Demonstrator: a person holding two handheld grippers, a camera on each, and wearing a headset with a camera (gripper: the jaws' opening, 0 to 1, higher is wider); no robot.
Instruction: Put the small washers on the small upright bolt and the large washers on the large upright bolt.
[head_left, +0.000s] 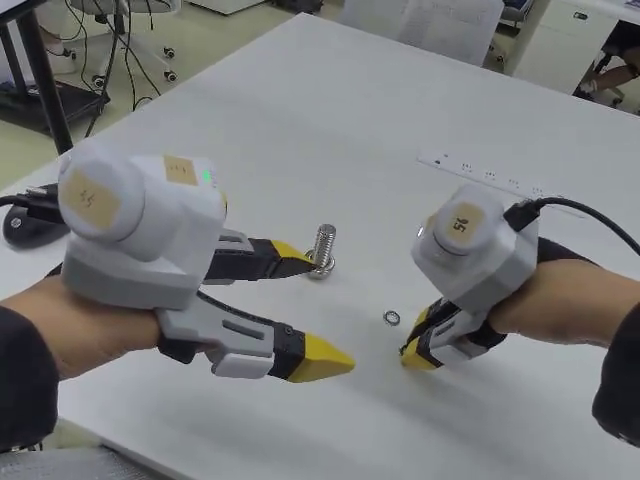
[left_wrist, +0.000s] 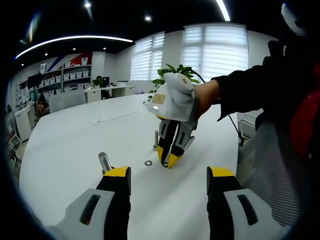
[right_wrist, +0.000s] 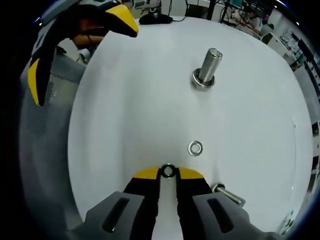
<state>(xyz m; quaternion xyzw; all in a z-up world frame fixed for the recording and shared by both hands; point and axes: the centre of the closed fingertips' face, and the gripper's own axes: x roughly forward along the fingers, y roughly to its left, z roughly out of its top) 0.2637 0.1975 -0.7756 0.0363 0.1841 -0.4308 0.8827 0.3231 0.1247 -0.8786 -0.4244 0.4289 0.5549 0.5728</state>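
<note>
- Near left, the left tool (head_left: 318, 310) is held over the counter (head_left: 330, 130), jaws wide apart and empty.
- Near right, the right tool (head_left: 418, 355) has its jaws almost closed, pinching a small washer (right_wrist: 168, 171) at the tips.
- The small bolt (right_wrist: 227, 195) is just beside that tool, seemingly upright, though the view distorts it.
- A loose washer (head_left: 391, 318) lies between the tools.
- Farther off, the large bolt (head_left: 323, 248) stands with a base washer (right_wrist: 201, 80) around it.

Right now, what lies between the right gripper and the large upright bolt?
A loose washer lies on the table there, seen in the right gripper view. The right gripper holds a second washer.
</note>
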